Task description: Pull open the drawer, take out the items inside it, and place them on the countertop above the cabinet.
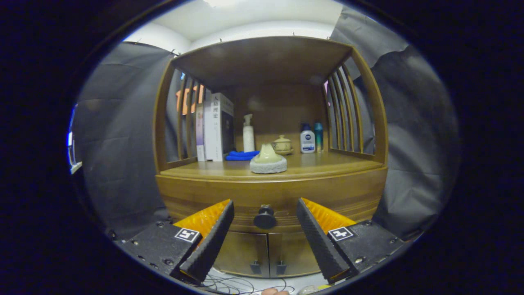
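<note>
The hand-held gripper [265, 209] stands spread wide, fingers flanking the knob [265, 218] of the shut drawer [270, 198] (apparently lined up for gripping it).

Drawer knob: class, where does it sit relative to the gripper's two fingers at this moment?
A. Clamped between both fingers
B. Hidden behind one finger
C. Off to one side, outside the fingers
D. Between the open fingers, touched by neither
D: the drawer knob sits in the gap of the open gripper, with clear space on both sides.
</note>
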A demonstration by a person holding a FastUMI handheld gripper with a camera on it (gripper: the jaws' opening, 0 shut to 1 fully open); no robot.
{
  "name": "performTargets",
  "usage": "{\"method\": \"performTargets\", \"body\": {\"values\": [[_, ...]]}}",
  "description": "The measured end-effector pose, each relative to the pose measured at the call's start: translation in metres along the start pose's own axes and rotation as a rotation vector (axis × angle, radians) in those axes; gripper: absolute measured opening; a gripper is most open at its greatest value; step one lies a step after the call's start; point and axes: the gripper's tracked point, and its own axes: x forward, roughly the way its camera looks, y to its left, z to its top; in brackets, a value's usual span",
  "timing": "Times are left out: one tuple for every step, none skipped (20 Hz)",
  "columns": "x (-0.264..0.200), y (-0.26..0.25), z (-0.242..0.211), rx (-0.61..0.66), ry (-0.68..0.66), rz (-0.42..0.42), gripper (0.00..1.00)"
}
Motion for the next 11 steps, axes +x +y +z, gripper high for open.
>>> {"method": "performTargets", "body": {"values": [[-0.012,0.001,0.008,-0.001,-0.005,0.021,0.99],[-0.026,-0.004,0.016,-0.002,0.001,0.026,0.99],[-0.043,-0.01,0.024,-0.007,0.002,0.031,0.99],[-0.056,-0.012,0.031,-0.017,-0.002,0.04,0.99],[-0.07,-0.017,0.036,-0.034,-0.008,0.039,0.99],[-0.083,-0.023,0.039,-0.046,-0.017,0.033,0.99],[-0.095,-0.027,0.039,-0.049,-0.022,0.029,0.99],[-0.104,-0.03,0.041,-0.034,-0.038,0.02,0.99],[-0.109,-0.029,0.045,-0.018,-0.039,0.042,0.99],[-0.114,-0.029,0.047,-0.006,-0.028,0.061,0.99],[-0.119,-0.034,0.054,0.011,-0.043,0.057,0.99]]}}
